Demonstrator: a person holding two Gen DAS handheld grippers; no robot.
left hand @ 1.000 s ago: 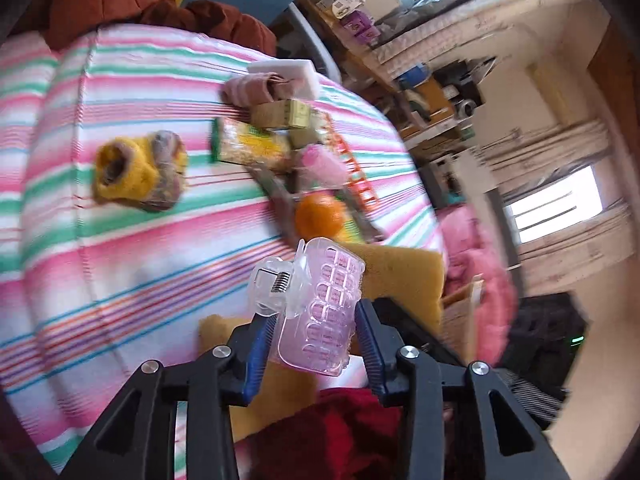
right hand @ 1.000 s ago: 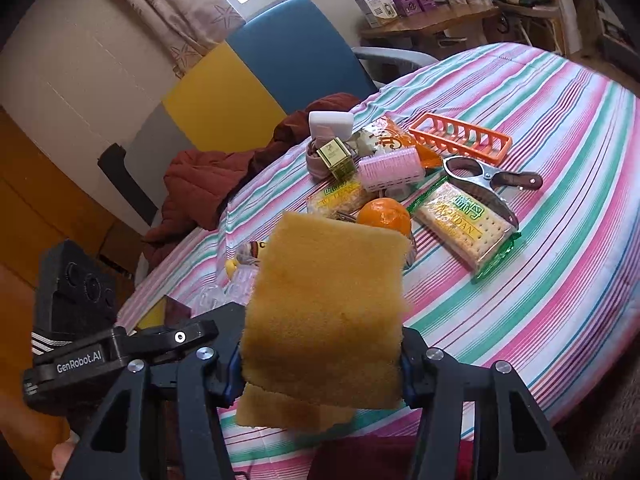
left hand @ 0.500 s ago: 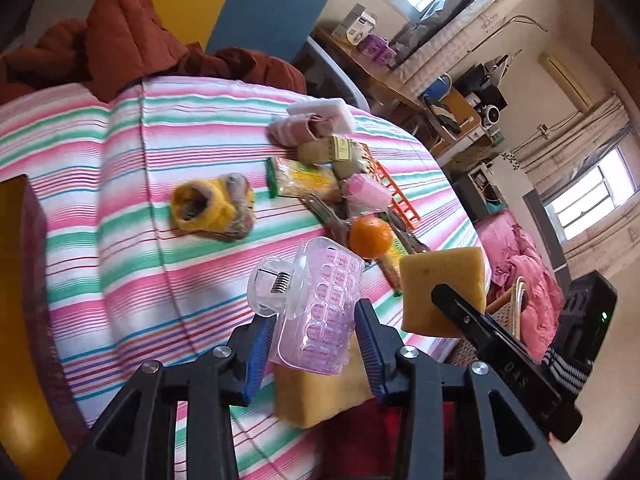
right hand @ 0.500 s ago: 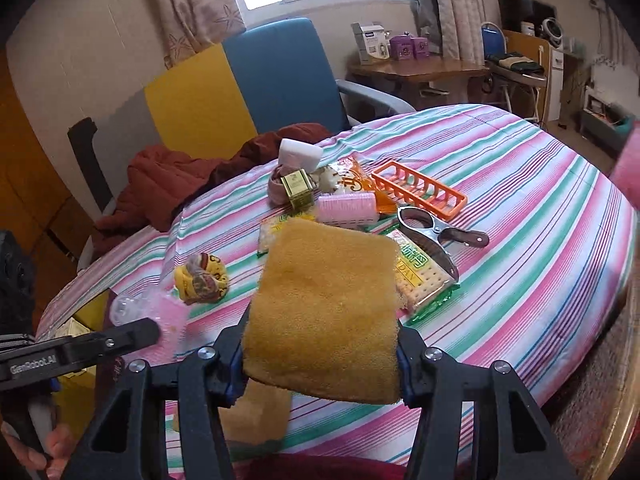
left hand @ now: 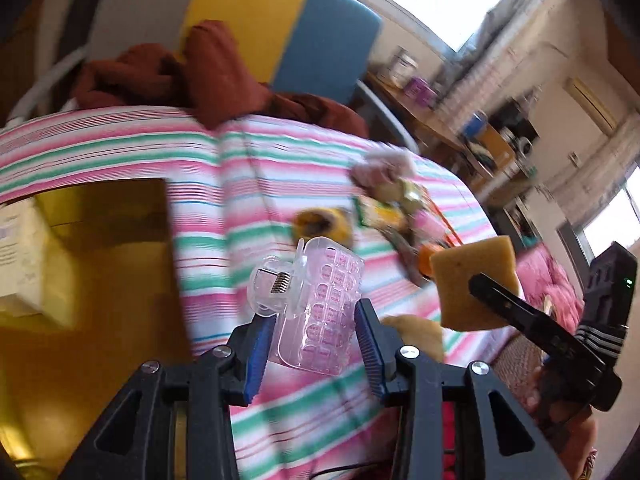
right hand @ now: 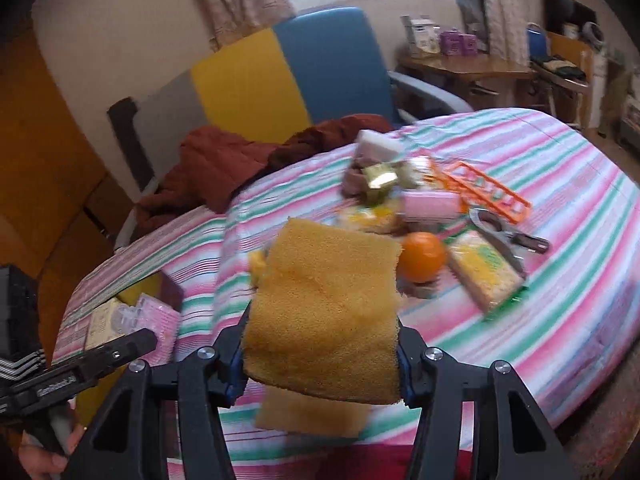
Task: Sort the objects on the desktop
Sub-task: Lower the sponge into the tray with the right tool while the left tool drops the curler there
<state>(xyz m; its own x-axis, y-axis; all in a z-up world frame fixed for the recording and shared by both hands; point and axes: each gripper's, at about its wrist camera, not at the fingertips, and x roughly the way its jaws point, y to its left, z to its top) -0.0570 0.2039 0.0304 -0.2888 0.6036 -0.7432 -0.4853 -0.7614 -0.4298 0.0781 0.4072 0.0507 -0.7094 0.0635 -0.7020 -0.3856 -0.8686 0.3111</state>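
Observation:
My left gripper [left hand: 310, 334] is shut on a clear pink hair claw clip [left hand: 316, 304], held up above the striped tablecloth [left hand: 248, 184]. To its left lies an open yellow box [left hand: 100, 248]. My right gripper [right hand: 320, 356] is shut on a yellow-brown sponge [right hand: 326, 312]; the left wrist view shows that sponge [left hand: 472, 284] at the right. A second sponge [right hand: 312, 414] lies on the cloth under it. In a heap on the table are an orange [right hand: 423, 257], a cracker packet [right hand: 484, 272], a pink roller [right hand: 432, 206] and an orange rack [right hand: 486, 190].
A red-brown garment [right hand: 224, 164] lies on the blue and yellow chair [right hand: 320, 68] behind the table. A white carton [left hand: 20, 256] sits in the yellow box. A wooden side table [right hand: 468, 66] stands at the back right. A yellow knitted item [left hand: 320, 222] lies mid-table.
The left gripper has swung left with the clip, bringing the yellow box into view. The right gripper has risen slightly with the sponge and rolled a little.

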